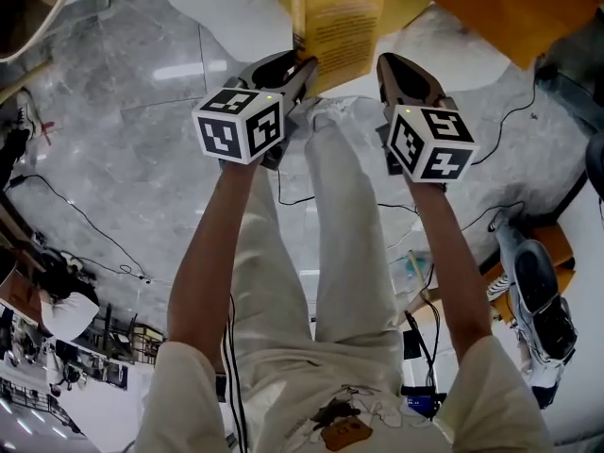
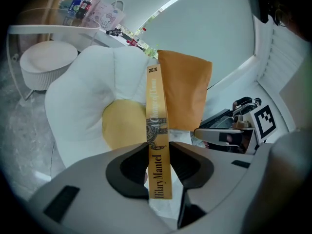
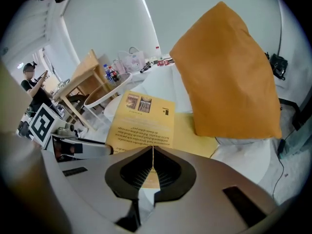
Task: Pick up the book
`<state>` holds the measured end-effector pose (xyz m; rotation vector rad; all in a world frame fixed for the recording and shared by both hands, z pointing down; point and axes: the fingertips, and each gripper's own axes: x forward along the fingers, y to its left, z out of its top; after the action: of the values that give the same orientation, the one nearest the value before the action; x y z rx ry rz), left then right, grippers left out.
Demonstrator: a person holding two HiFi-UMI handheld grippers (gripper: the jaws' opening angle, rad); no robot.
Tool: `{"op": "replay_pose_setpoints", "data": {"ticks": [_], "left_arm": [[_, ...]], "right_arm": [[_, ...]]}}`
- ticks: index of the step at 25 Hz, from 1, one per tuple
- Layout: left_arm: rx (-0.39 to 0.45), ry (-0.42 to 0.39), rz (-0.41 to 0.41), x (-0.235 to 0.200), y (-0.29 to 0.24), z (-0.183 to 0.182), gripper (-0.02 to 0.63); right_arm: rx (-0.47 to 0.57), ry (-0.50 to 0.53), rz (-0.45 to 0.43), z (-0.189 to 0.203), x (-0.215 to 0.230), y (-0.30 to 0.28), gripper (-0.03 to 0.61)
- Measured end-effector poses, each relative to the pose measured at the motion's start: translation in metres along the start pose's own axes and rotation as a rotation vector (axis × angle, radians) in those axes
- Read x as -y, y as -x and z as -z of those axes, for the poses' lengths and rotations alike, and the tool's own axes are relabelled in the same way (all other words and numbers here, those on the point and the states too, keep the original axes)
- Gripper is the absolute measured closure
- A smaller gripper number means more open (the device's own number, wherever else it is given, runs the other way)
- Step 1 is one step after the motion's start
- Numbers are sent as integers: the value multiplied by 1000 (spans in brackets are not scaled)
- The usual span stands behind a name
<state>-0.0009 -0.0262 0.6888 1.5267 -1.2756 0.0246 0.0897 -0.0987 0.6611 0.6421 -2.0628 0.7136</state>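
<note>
The yellow paperback book (image 1: 335, 17) hangs upright in the air in front of me, back cover toward the head camera. My left gripper (image 1: 300, 69) is shut on its spine (image 2: 158, 130) near the lower end, a pad pressing on each side. My right gripper (image 1: 382, 64) sits at the book's lower right corner. Its jaw tips (image 3: 152, 150) meet, and the back cover (image 3: 144, 121) spreads just beyond them. Whether they pinch the cover's edge I cannot tell.
A big orange cushion (image 3: 229, 72) and a yellow cushion (image 2: 124, 126) lie on a white beanbag seat (image 2: 87, 91) behind the book. A white round stool (image 2: 46, 57) stands to the left. Cables (image 1: 85, 215) and shoes (image 1: 538, 291) lie on the marble floor.
</note>
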Motion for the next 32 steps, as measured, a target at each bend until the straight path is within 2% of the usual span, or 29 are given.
{"op": "replay_pose_setpoints", "data": {"ticks": [13,21,27,32], "left_arm": [[11,-13,19,45,65,-45,476],[15,-1,22,68,101,-66,475],[25,-30,28,92,131,-80,475],[54,-48,30,129,153,-102,474]], "right_arm": [[-8,-73,28,-23,-39,58,554],[44,-78,31,-65,-65,90,554],[74,-65,35,-81,-81,121,554],[86,-57,31,-93,-84,164,554]]}}
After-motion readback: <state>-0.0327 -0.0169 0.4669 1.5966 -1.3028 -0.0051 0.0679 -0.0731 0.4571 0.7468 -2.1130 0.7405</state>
